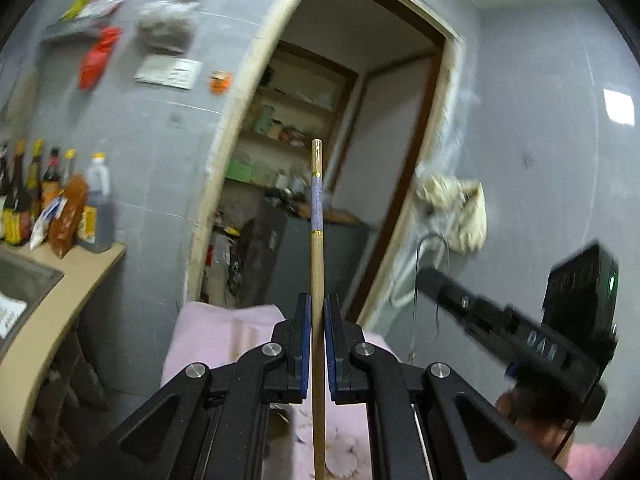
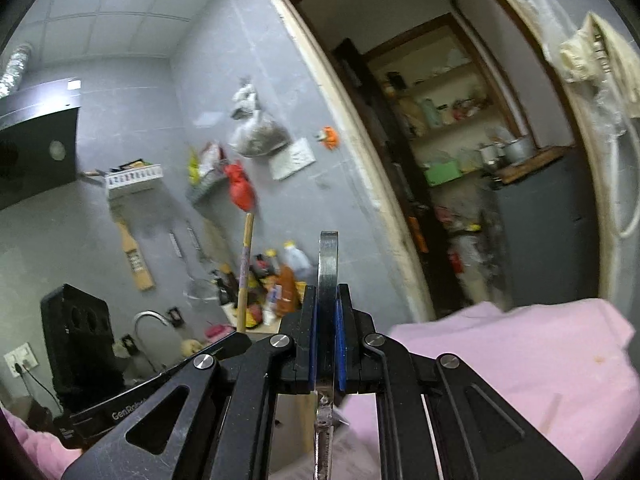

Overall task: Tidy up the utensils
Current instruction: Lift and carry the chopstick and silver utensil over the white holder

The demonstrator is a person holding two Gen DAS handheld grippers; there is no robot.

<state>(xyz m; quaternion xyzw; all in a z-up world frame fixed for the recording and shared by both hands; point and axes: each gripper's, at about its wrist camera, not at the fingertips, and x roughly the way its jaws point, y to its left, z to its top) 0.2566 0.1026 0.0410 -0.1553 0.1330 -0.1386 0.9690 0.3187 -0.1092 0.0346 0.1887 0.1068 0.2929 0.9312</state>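
Note:
My left gripper (image 1: 317, 304) is shut on a wooden chopstick (image 1: 317, 208) with a purple patterned band; it stands upright between the blue pads, tip pointing up toward the doorway. My right gripper (image 2: 327, 292) is shut on a flat metal utensil handle (image 2: 328, 256) held edge-on, its rounded end sticking up past the fingertips. The chopstick also shows in the right wrist view (image 2: 245, 272), left of my right gripper. The right gripper's body shows at the right of the left wrist view (image 1: 520, 328). Both are raised in the air over a pink cloth (image 2: 500, 360).
A counter (image 1: 80, 276) with a sink and several sauce bottles (image 1: 52, 200) is at the left. A grey wall with hanging bags (image 2: 256, 132) and a doorway to a pantry with shelves (image 1: 296, 120) lie ahead. A range hood (image 2: 36, 148) is at far left.

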